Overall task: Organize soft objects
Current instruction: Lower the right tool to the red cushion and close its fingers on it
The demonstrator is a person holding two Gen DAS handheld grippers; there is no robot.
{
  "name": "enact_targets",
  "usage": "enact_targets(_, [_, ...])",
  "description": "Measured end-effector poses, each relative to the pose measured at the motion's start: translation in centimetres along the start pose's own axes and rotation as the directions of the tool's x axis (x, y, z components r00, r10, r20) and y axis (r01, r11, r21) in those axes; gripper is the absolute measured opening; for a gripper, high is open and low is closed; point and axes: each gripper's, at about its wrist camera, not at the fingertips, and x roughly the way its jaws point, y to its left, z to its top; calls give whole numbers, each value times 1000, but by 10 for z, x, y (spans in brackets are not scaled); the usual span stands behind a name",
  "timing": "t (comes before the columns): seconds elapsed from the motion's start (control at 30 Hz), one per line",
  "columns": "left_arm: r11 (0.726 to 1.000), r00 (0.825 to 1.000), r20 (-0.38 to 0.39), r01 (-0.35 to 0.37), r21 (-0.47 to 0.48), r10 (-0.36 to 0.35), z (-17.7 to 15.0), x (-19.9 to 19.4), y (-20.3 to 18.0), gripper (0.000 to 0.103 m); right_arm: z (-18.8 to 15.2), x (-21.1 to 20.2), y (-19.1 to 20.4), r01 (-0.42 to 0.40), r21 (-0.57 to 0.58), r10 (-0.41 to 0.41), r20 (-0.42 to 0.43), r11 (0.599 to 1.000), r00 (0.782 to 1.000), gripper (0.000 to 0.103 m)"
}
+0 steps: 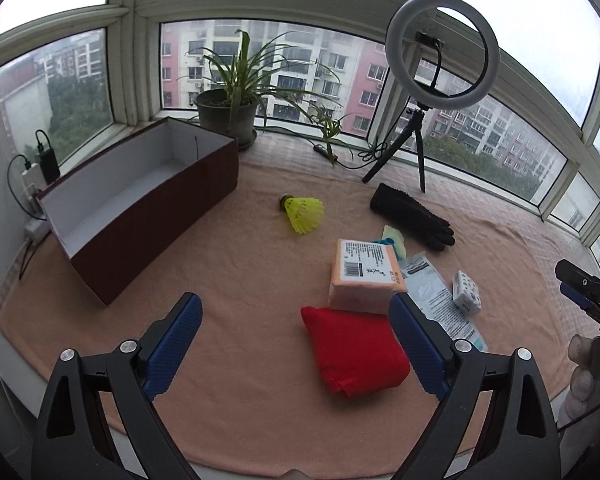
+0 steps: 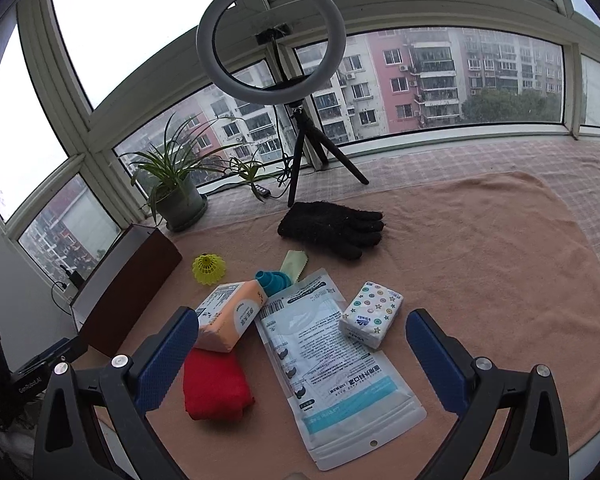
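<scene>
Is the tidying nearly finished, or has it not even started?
Not started, it looks like. Done: nothing, the box is empty inside. In hand: nothing, the left gripper and right gripper are both open. Left: the red cloth, black glove, orange tissue pack, small tissue pack and mask packet all lie on the towel.

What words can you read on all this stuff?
"GenRobot.AI": on the black device at the left edge of the right wrist view.
"Vinda": seems to be the blue brand on the small tissue pack, though it is small.
Flat mask packet: a barcode and Chinese print, too small to read.
Orange tissue pack: a barcode label with lines of print, too blurred to read.
Nothing else carries text.
</scene>
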Motion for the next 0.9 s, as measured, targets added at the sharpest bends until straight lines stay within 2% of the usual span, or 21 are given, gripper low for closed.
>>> enact_targets(0.27, [998,995,-91,41,-43,-45,-19,25,-1,94,-4,18,-28,-70,58,75,-85,996,994,102])
enact_targets(0.43, [995,987,-144,56,-77,-67,-32,40,-3,94,-8,39,-22,-140,32,143,-165,990,976,102])
enact_targets(0.63, [991,976,-194,79,-104,-99,-46,54,-2,94,-20,76,4,-219,-39,201,-272,975,941,96])
enact_targets(0.77, [987,963,-235,105,-119,-131,-54,66,-2,94,-32,103,18,-271,-25,246,-354,962,902,89])
enact_targets(0.87, [983,954,-259,114,-142,-148,-58,73,-1,93,-40,117,28,-291,-34,253,-402,956,880,88])
enact_targets(0.9, [983,954,-262,112,-144,-147,-58,74,0,93,-42,120,31,-288,-42,246,-412,957,877,84])
